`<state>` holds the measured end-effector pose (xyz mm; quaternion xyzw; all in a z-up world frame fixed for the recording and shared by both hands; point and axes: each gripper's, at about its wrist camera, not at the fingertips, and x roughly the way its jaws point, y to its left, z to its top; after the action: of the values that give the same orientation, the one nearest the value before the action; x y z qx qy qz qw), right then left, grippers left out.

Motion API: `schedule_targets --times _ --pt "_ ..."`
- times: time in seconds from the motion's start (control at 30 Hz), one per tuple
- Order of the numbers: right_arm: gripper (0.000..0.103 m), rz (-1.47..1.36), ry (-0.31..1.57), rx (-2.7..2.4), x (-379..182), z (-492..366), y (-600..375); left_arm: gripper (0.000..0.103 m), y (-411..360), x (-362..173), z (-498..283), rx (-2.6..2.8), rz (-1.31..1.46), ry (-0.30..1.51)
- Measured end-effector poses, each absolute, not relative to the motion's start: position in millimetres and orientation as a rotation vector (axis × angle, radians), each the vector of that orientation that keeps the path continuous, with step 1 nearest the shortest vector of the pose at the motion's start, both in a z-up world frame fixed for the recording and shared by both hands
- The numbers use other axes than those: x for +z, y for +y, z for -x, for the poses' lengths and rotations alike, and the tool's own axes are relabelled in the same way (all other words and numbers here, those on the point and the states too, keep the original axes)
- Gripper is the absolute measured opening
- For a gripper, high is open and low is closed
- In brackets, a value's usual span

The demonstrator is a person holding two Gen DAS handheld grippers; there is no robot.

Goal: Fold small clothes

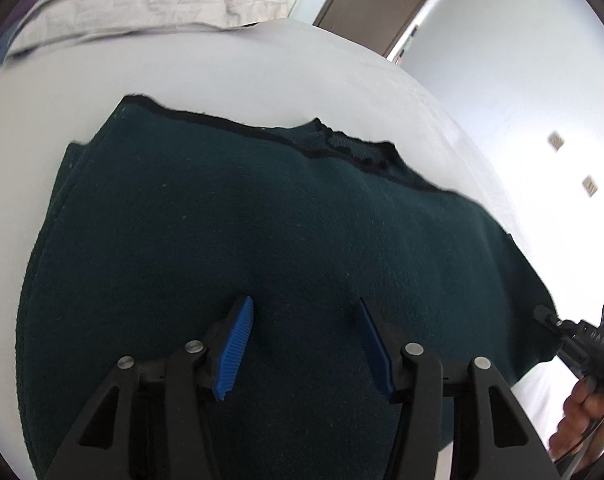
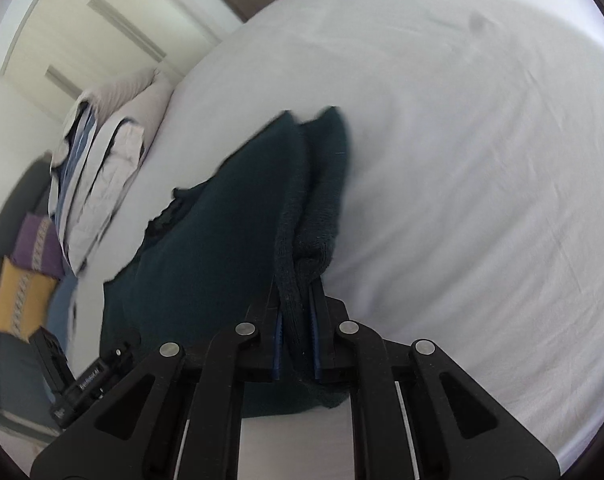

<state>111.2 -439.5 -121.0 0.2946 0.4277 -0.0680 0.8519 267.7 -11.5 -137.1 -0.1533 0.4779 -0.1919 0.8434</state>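
While the left gripper [image 1: 304, 312] was held with jaws apart over the dark green garment [image 1: 230, 248] on the bed [image 1: 242, 68], only the right wrist view showed the right gripper [image 2: 296, 316] clamped on its bunched edge, lower centre.

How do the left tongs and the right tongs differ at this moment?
The left tongs stand open above the dark green garment, gripping nothing. The right tongs are shut on a bunched edge of that garment over the white bed sheet. Both have black arms and blue pads.
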Motion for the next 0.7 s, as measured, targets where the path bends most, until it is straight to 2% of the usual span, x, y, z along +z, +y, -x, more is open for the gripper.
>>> schedule_targets --times 0.13,0.2,0.27,0.4,0.57,0.7 --pt "0.009 -0.367 0.930 0.014 -95.1 -141.8 -338.6 0.053 23.9 -127.9 -272.4 -0.412 0.498 1.011" --pt "0.009 -0.251 0.961 0.141 -97.9 -155.2 -279.3 0.062 40.3 -123.4 -275.2 -0.423 0.559 1.004" --pt "0.009 -0.205 1.001 0.196 -111.3 -164.5 -248.2 0.065 49.6 -124.7 -279.4 -0.455 0.628 1.022" --pt "0.009 -0.251 1.028 0.211 -132.2 -171.2 -237.1 0.069 45.9 -124.0 -284.0 -0.502 0.667 1.052" --pt "0.009 -0.253 0.976 0.215 -118.8 -159.5 -249.9 0.077 22.4 -116.5 -284.7 -0.539 0.685 1.101" --pt "0.009 -0.238 0.953 0.231 -111.4 -151.1 -247.8 0.078 -8.8 -102.0 -292.2 -0.558 0.619 1.122"
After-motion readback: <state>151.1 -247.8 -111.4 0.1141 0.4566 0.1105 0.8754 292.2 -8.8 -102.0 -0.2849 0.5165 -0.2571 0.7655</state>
